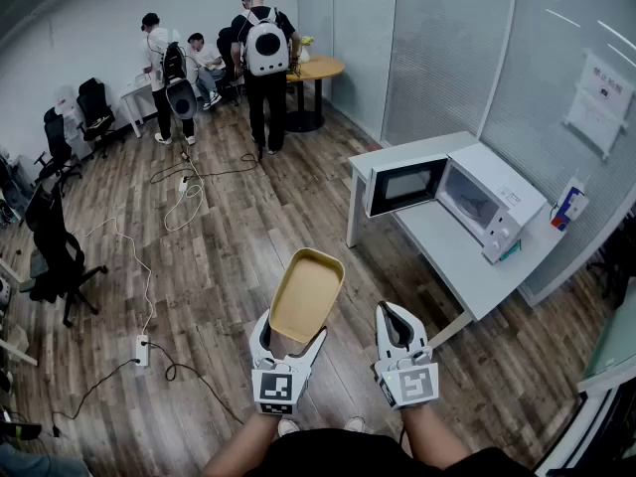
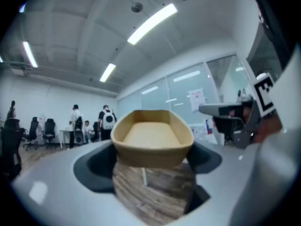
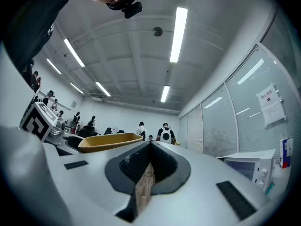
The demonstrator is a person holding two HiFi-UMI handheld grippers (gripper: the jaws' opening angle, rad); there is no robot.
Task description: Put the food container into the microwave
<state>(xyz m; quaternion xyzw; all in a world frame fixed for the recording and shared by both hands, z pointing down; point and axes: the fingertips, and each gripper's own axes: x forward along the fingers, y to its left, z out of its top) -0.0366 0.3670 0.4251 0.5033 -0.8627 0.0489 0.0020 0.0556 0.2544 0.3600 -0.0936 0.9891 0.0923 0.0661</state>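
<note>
A tan, empty food container (image 1: 305, 293) is held in the air in front of me. My left gripper (image 1: 288, 342) is shut on its near end. In the left gripper view the food container (image 2: 153, 138) fills the middle, clamped between the jaws. My right gripper (image 1: 397, 328) hangs beside it, shut with nothing in it; its pads (image 3: 141, 161) meet at the tips. The food container (image 3: 110, 142) shows at the left of the right gripper view. The white microwave (image 1: 467, 197) stands on a white table (image 1: 467, 261) ahead to the right, its door (image 1: 405, 187) swung open.
Several people (image 1: 260, 63) stand and sit at the far end of the room by tables. Black office chairs (image 1: 58, 256) line the left side. Cables and a power strip (image 1: 142, 349) lie on the wood floor. A glass partition wall (image 1: 467, 48) runs behind the microwave table.
</note>
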